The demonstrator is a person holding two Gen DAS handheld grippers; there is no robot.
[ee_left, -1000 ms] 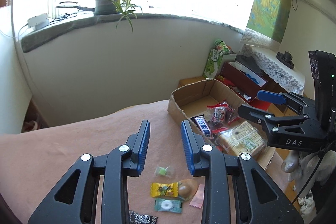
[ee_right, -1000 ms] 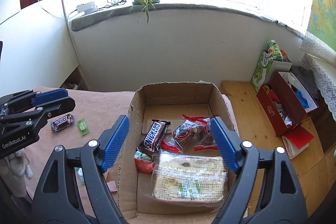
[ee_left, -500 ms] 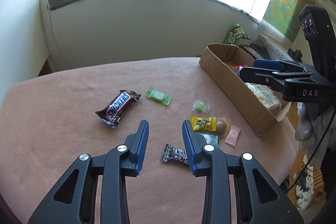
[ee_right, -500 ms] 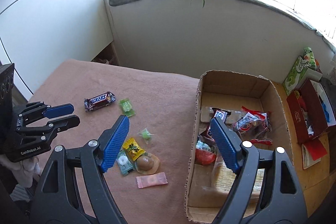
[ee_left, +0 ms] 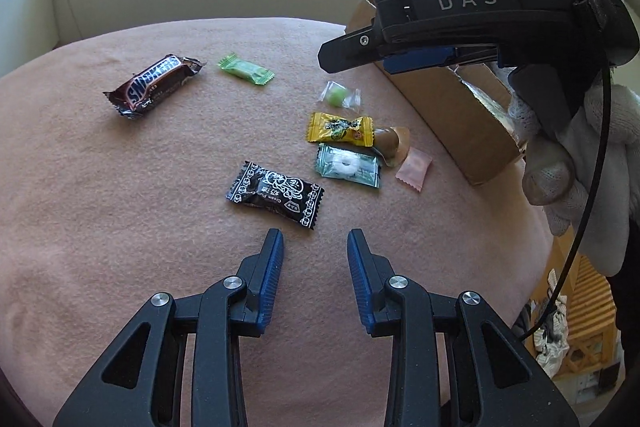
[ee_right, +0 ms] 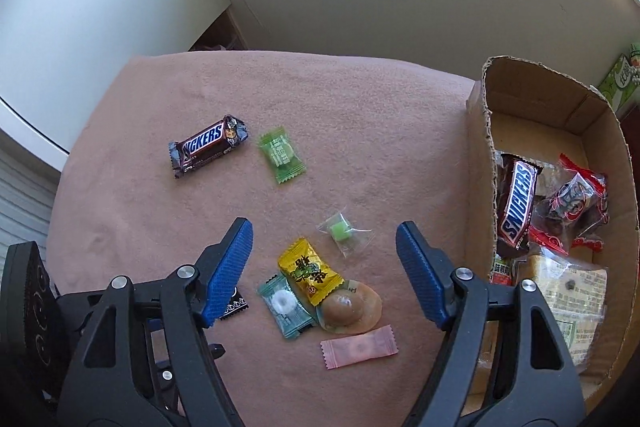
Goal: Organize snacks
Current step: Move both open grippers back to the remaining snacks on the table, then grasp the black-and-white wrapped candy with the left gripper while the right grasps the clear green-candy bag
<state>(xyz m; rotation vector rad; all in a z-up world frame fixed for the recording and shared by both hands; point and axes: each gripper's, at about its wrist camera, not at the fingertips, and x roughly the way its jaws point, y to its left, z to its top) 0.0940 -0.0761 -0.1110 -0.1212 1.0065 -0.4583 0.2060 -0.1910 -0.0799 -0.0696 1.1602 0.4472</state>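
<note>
Loose snacks lie on a pink cloth: a Snickers bar (ee_left: pixel 154 85) (ee_right: pixel 207 145), a green candy (ee_left: pixel 245 69) (ee_right: pixel 281 157), a small clear-wrapped green sweet (ee_right: pixel 342 231), a yellow candy (ee_left: pixel 340 129) (ee_right: pixel 310 271), a teal mint (ee_left: pixel 347 166), a brown sweet (ee_right: pixel 347 309), a pink sachet (ee_right: pixel 359 346) and a black candy (ee_left: pixel 276 193). My left gripper (ee_left: pixel 315 247) is open and empty, just short of the black candy. My right gripper (ee_right: pixel 324 237) is open and empty, above the yellow candy. A cardboard box (ee_right: pixel 484 131) at the right holds several snacks.
The right gripper's body (ee_left: pixel 460 23) and a gloved hand (ee_left: pixel 568 163) hang over the box's near side in the left wrist view. A pale wall and windowsill lie behind the table. The table edge drops off at the right, with a wooden floor below.
Both grippers have swung left, away from the box, and come down toward the loose candies. The left has closed in on the black candy, the right on the yellow one.
</note>
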